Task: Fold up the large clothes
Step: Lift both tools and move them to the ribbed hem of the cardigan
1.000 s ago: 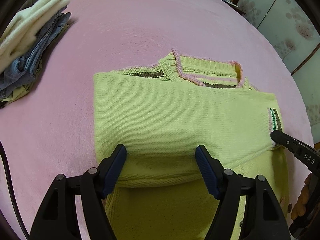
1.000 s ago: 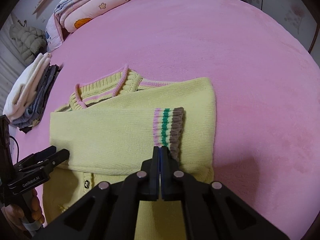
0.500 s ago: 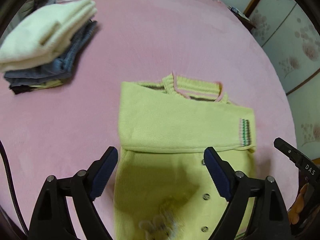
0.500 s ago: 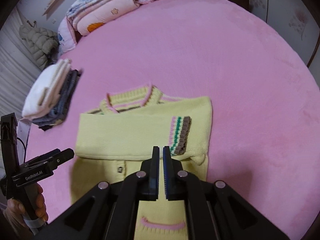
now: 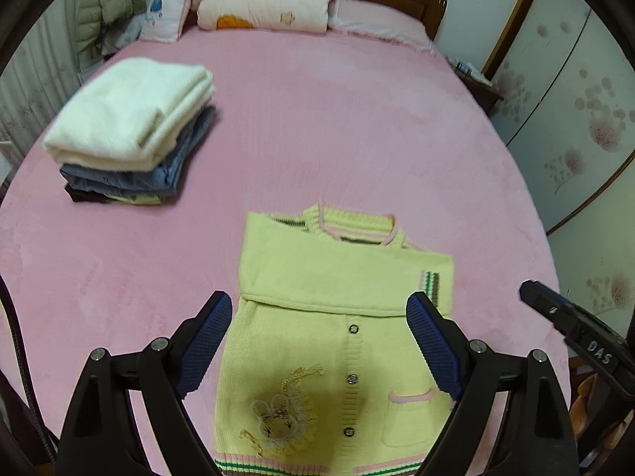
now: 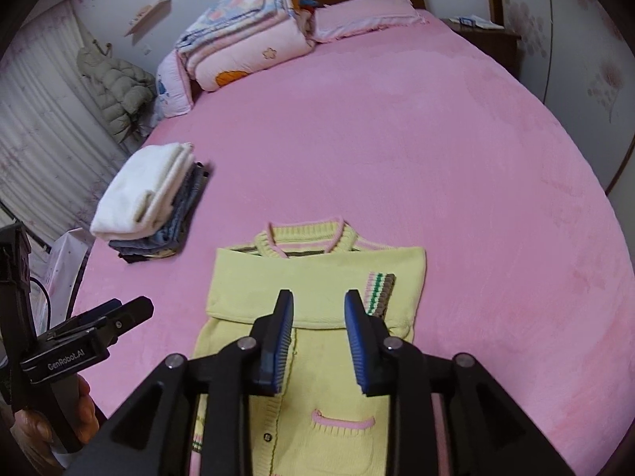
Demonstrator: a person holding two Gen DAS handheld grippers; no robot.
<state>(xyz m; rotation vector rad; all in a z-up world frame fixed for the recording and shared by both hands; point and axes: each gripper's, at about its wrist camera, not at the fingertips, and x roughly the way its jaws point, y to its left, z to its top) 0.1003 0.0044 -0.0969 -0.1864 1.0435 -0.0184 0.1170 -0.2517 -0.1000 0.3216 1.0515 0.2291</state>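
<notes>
A yellow knit cardigan (image 5: 341,317) lies flat on the pink bed, collar away from me, with both sleeves folded across its chest and a striped cuff (image 5: 432,283) at its right. It also shows in the right wrist view (image 6: 317,277). My left gripper (image 5: 319,345) is open and empty above the cardigan's lower half. My right gripper (image 6: 319,337) is open and empty above the folded sleeves. Each gripper shows at the edge of the other's view, the right one (image 5: 575,333) and the left one (image 6: 99,325).
A stack of folded clothes (image 5: 131,131) with a white top sits on the bed's left side, also seen in the right wrist view (image 6: 151,198). Folded quilts (image 6: 246,47) and a pillow (image 6: 365,16) lie at the headboard. A wardrobe (image 5: 575,119) stands to the right.
Both grippers have pulled back and up from the cardigan. The right gripper, shut at the sleeve cuff a second ago, has opened; the sleeve lies folded across the chest.
</notes>
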